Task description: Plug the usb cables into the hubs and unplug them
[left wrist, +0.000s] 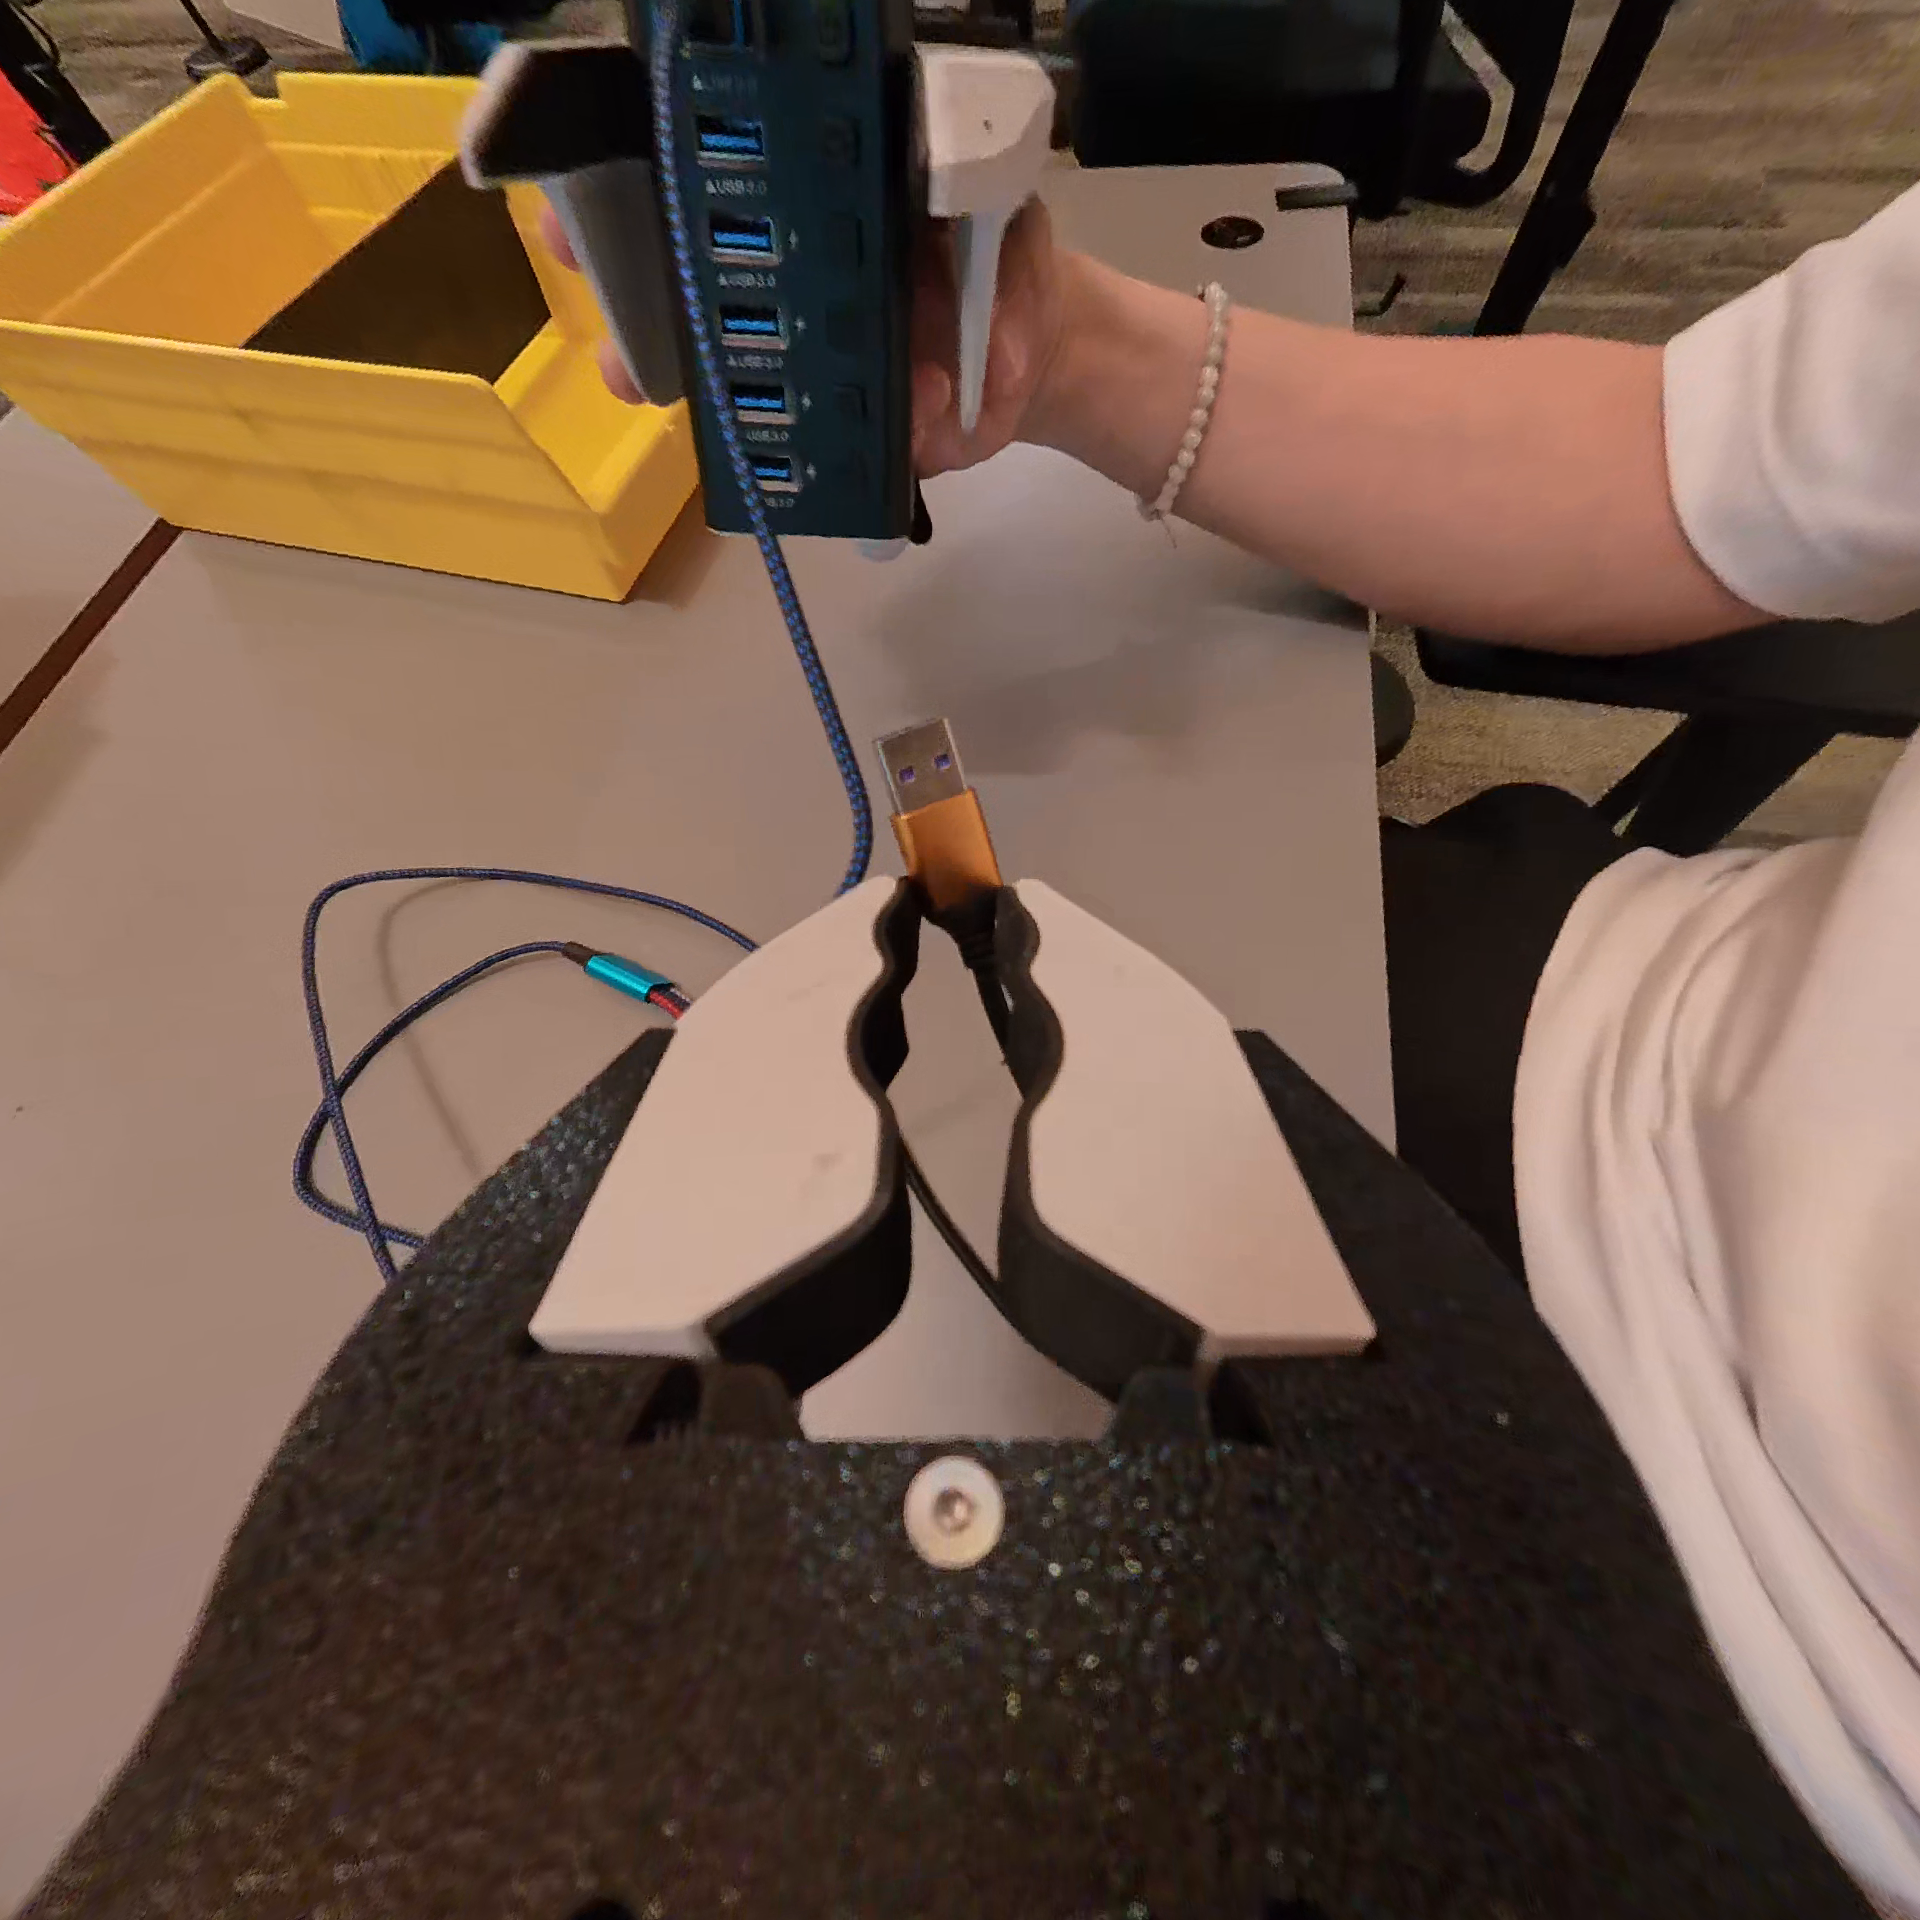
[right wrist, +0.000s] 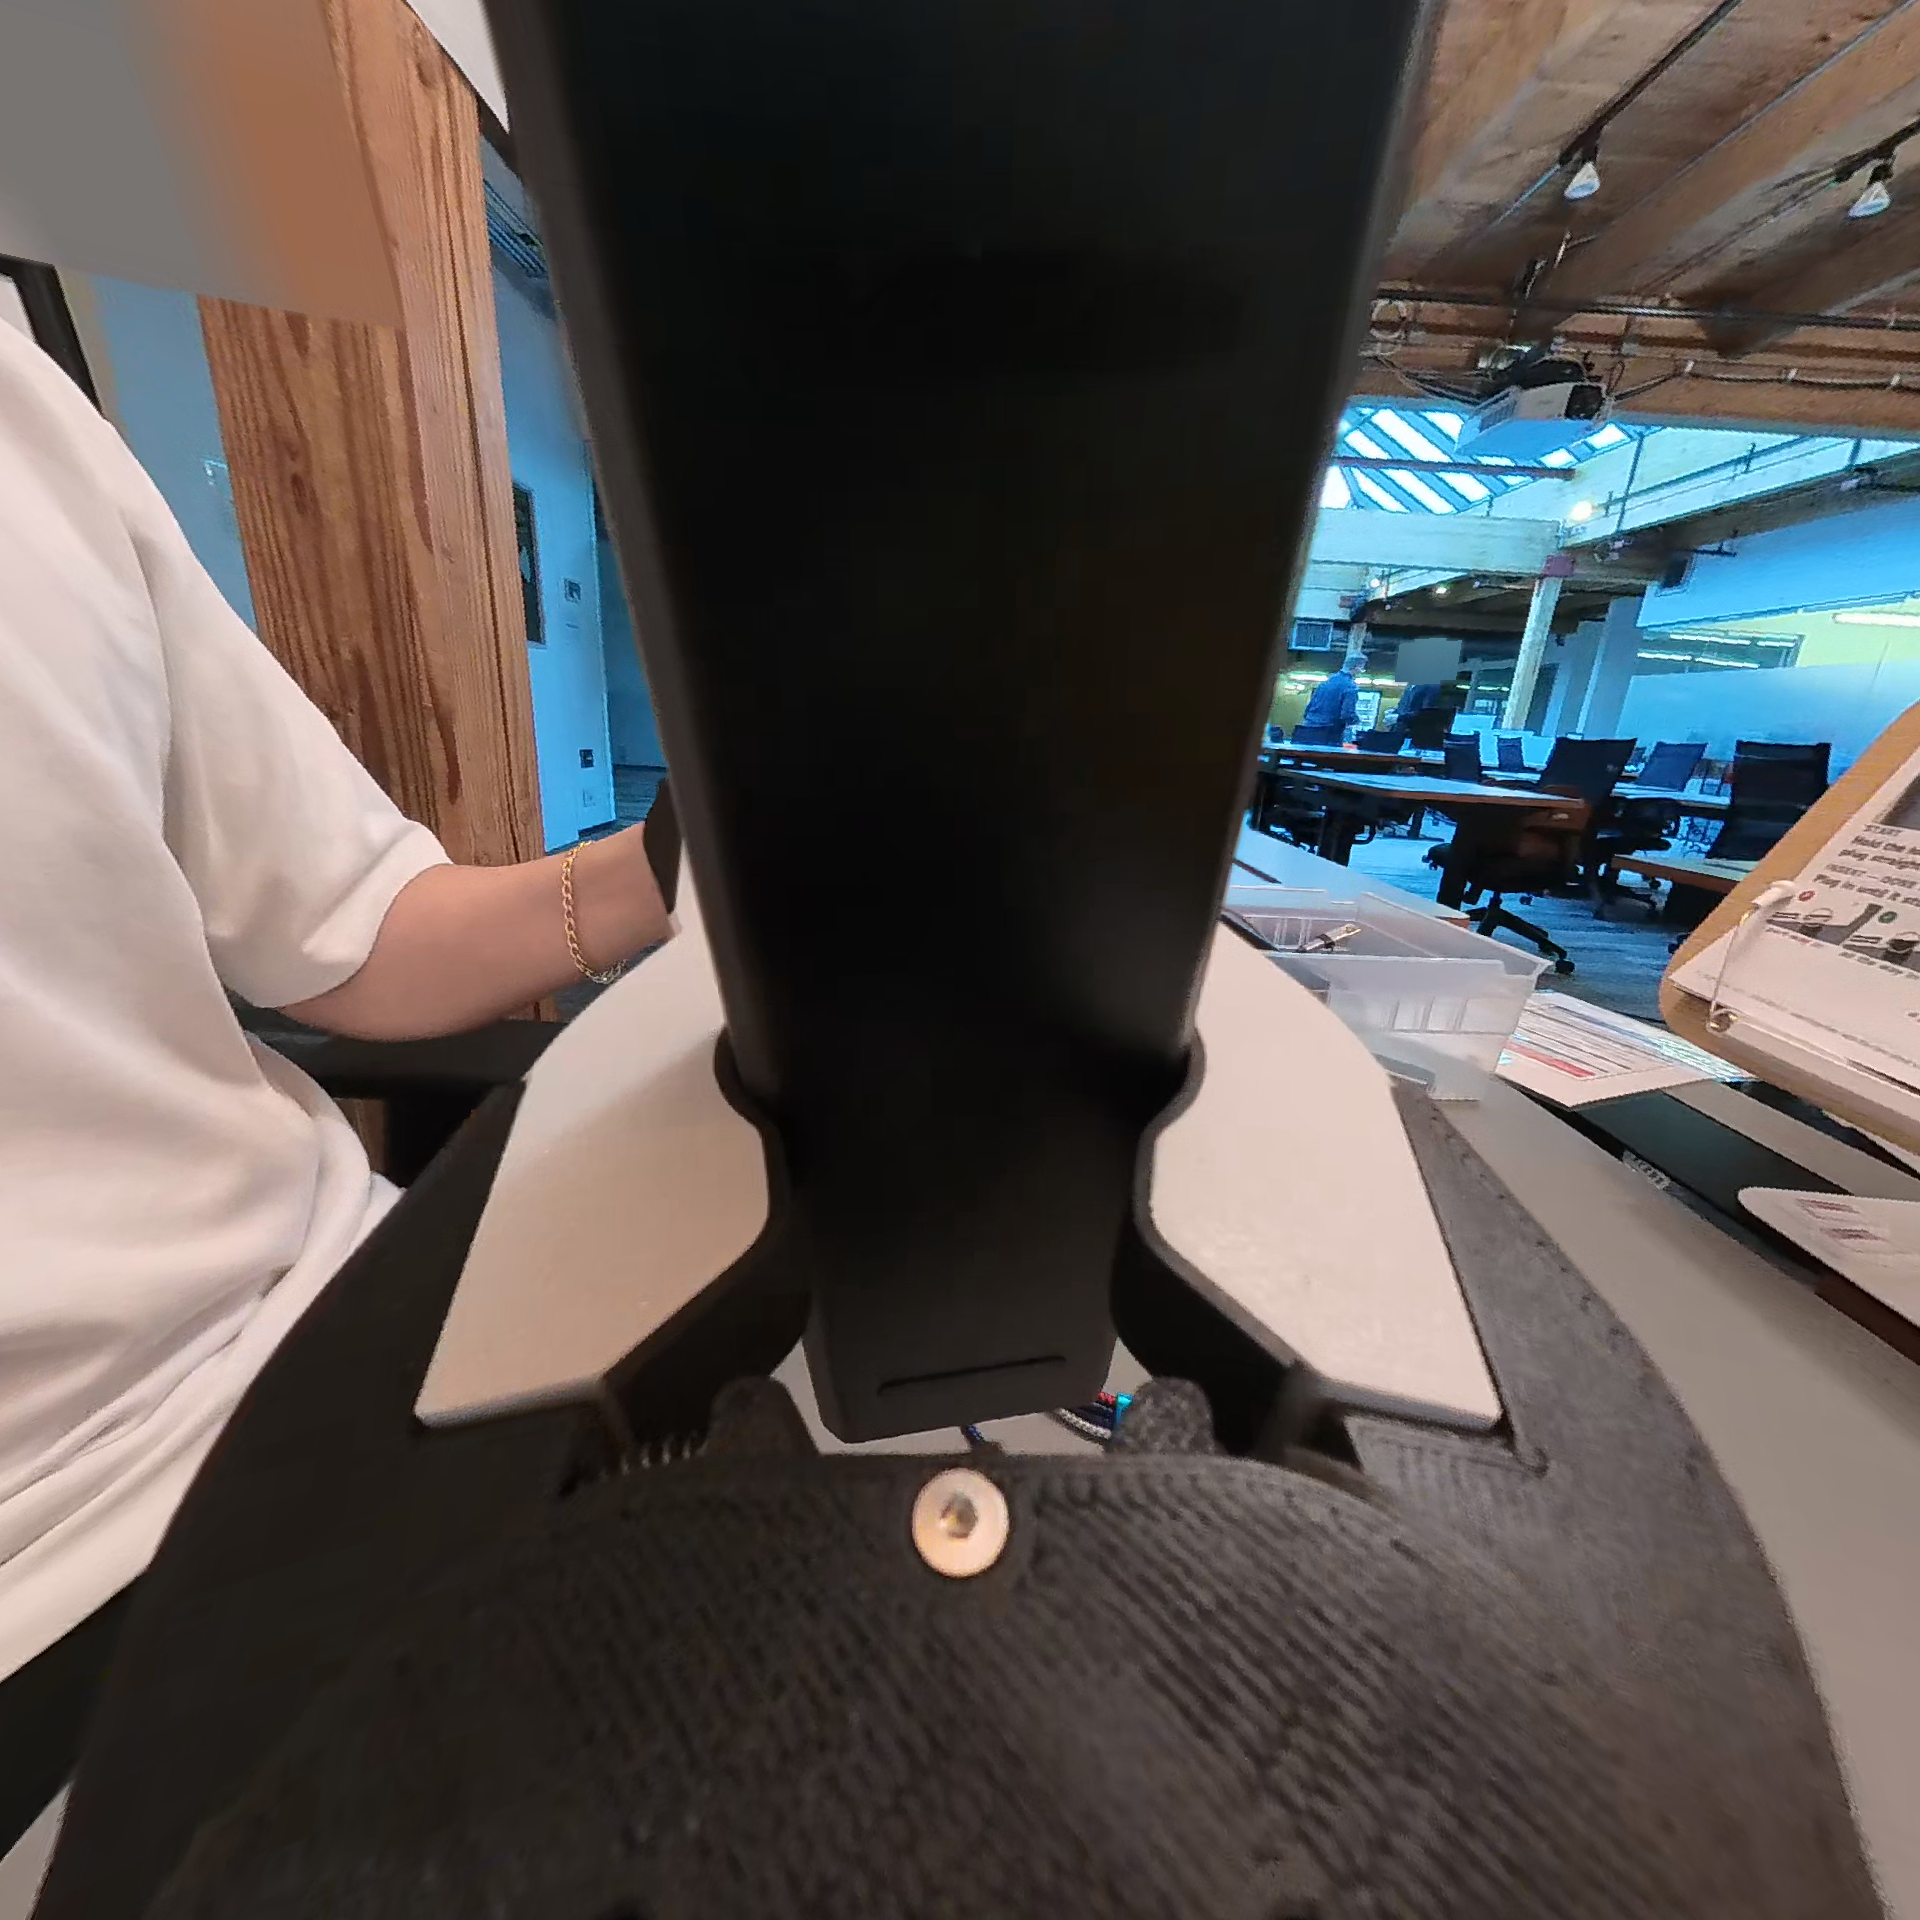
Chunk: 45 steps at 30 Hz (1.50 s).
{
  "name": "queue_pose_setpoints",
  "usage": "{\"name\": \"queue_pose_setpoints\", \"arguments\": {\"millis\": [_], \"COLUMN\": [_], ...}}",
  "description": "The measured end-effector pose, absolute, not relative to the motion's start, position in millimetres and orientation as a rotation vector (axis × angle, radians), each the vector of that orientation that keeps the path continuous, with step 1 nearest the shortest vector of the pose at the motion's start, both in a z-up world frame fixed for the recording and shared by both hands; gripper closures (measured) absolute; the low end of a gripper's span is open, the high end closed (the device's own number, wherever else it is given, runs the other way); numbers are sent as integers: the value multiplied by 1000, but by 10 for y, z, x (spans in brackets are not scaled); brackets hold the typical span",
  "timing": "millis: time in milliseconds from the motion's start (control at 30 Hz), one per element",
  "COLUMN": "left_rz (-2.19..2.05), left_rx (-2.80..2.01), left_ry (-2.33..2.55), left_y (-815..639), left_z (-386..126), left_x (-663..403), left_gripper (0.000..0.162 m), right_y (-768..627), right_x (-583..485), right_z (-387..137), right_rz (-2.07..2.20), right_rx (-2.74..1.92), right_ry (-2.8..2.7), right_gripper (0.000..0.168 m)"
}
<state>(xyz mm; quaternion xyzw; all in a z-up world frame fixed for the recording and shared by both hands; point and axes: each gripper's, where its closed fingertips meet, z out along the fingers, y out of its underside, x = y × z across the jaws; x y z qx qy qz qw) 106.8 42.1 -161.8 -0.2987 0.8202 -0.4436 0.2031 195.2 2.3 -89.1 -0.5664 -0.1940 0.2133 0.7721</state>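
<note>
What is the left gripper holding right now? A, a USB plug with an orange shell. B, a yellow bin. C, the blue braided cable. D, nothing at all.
A: the left gripper is pinched on the orange-shelled USB plug, whose metal tip points toward the hub.

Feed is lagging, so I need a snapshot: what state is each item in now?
Left gripper: shut on orange-collared USB plug, unplugged.
Right gripper: shut on dark multi-port USB hub, held off the table.
Hub's blue ports: empty.
Yellow plastic bin: open.
Teal-collared connector: on table.
</note>
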Motion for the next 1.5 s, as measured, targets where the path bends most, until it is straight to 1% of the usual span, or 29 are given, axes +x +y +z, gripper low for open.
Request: {"name": "queue_pose_setpoints", "arguments": {"millis": [233,400,567,767,1233,1500], "left_rz": [-1381,-1191,-1081,-961,-595,-566], "left_rx": [-936,-1027,-997,-1029,-958,-1025], "left_ry": [2191,2360,2529,2656,2975,3000], "left_y": [478,579,515,437,285,277], "left_z": [-1282,-1188,-1073,-1104,-1267,-1296], "left_x": [1080,1115,1236,1427,1556,1593], "left_gripper": [149,149,149,149,149,149], "right_y": [128,229,315,356,343,380], "right_x": [1932,1834,1772,1698,1604,1576], "right_z": [-980,-1076,-1182,-1218,-1358,-1409], "right_rz": [380,337,270,235,323,315], "right_rx": [-1320,-1396,-1480,-1515,-1567,-1584], "right_ry": [-436,-484,-529,-571,-621,-635], "right_gripper": [95,95,95,95,95,95]}}
